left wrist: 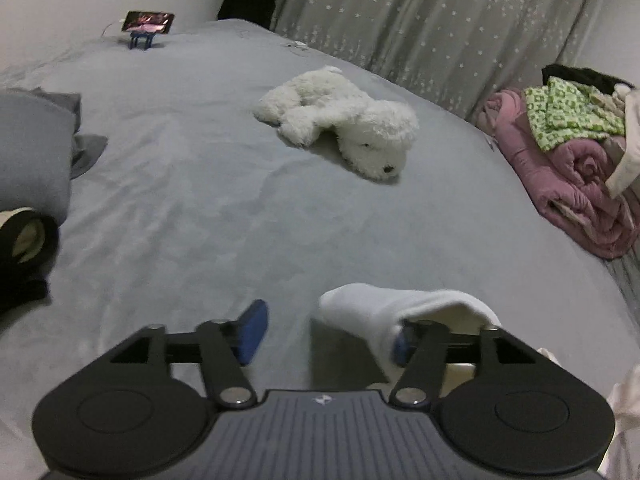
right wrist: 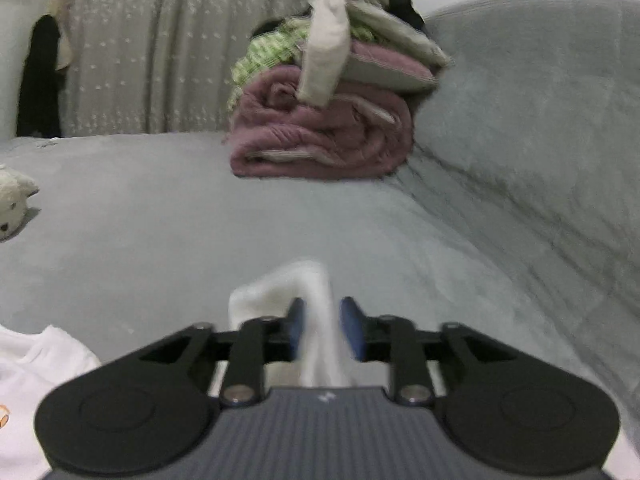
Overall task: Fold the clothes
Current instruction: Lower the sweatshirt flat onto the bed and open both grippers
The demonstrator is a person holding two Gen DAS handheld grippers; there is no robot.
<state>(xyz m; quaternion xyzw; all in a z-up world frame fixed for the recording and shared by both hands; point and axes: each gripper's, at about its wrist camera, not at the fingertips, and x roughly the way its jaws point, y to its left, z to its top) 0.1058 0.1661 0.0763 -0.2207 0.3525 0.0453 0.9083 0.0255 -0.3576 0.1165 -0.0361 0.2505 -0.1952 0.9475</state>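
A small white sock (left wrist: 360,312) lies on the grey bed sheet (left wrist: 192,208), and its open end is draped over the right fingertip of my left gripper (left wrist: 326,338). That gripper stands open, its left blue pad (left wrist: 252,332) bare. In the right wrist view the same white sock (right wrist: 288,284) rises between the fingers of my right gripper (right wrist: 326,330), which is shut on it. A white garment (right wrist: 32,364) with an orange print lies at the lower left of that view.
A white plush dog (left wrist: 340,120) lies mid-bed. A pile of pink blanket and clothes (right wrist: 320,132) sits by a bunched grey quilt (right wrist: 540,120). At the left are a grey pillow (left wrist: 32,152) and black clothing (left wrist: 24,256). A phone on a stand (left wrist: 148,24) is at the far corner.
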